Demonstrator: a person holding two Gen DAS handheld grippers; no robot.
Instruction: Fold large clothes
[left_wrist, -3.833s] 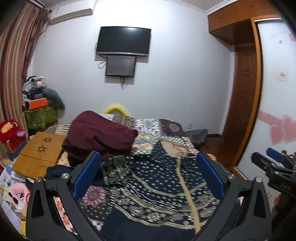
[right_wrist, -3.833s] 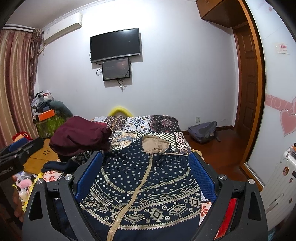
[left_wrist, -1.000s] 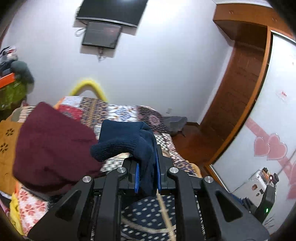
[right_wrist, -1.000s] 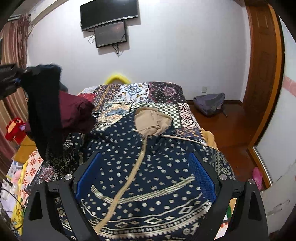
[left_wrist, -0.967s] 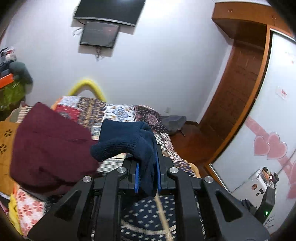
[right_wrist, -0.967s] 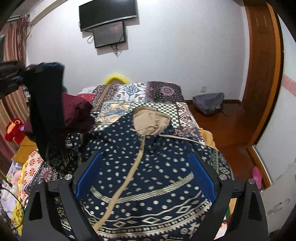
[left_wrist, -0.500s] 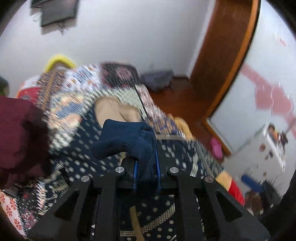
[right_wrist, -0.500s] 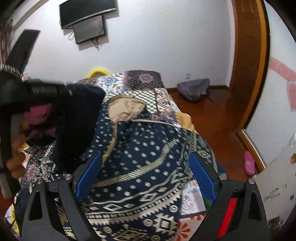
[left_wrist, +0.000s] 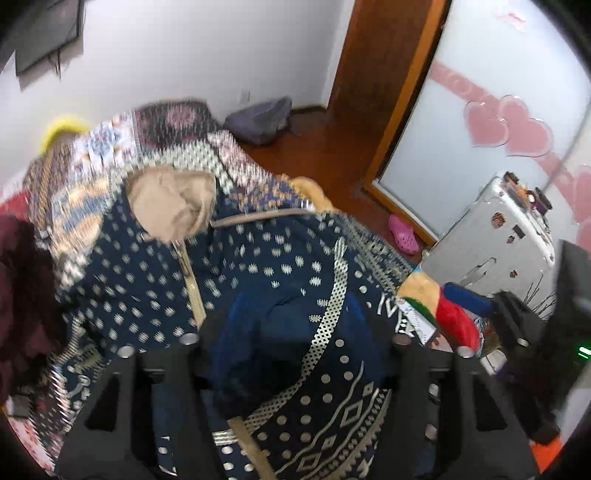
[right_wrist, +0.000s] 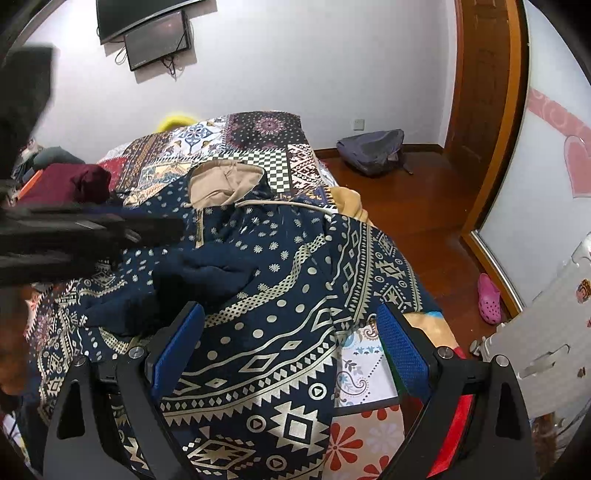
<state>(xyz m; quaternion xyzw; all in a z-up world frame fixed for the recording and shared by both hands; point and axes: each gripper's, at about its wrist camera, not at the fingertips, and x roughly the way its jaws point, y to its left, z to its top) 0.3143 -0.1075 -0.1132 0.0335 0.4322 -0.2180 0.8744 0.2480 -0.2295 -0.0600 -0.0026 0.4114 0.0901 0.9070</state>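
Observation:
A navy hooded jacket (right_wrist: 280, 291) with cream dots and geometric bands lies spread on the bed, its tan-lined hood (right_wrist: 221, 181) toward the far end. It also shows in the left wrist view (left_wrist: 258, 258). Its plain navy sleeve cuff (right_wrist: 207, 277) lies folded across the jacket's front. My left gripper (left_wrist: 291, 328) is open just above that cuff (left_wrist: 258, 339), fingers apart on either side. It also reaches in from the left in the right wrist view (right_wrist: 110, 229). My right gripper (right_wrist: 291, 339) is open and empty above the jacket's lower right part.
A maroon garment (right_wrist: 66, 181) lies at the bed's left. The patchwork bedspread (right_wrist: 258, 136) covers the bed. A grey backpack (right_wrist: 373, 151) and a pink clog (right_wrist: 487, 291) lie on the wooden floor to the right. A white radiator (right_wrist: 546, 332) stands near right.
My left gripper carried the sleeve cuff right across the jacket, lowered it and opened; the cuff now lies on the jacket front. My right gripper stayed open over the jacket.

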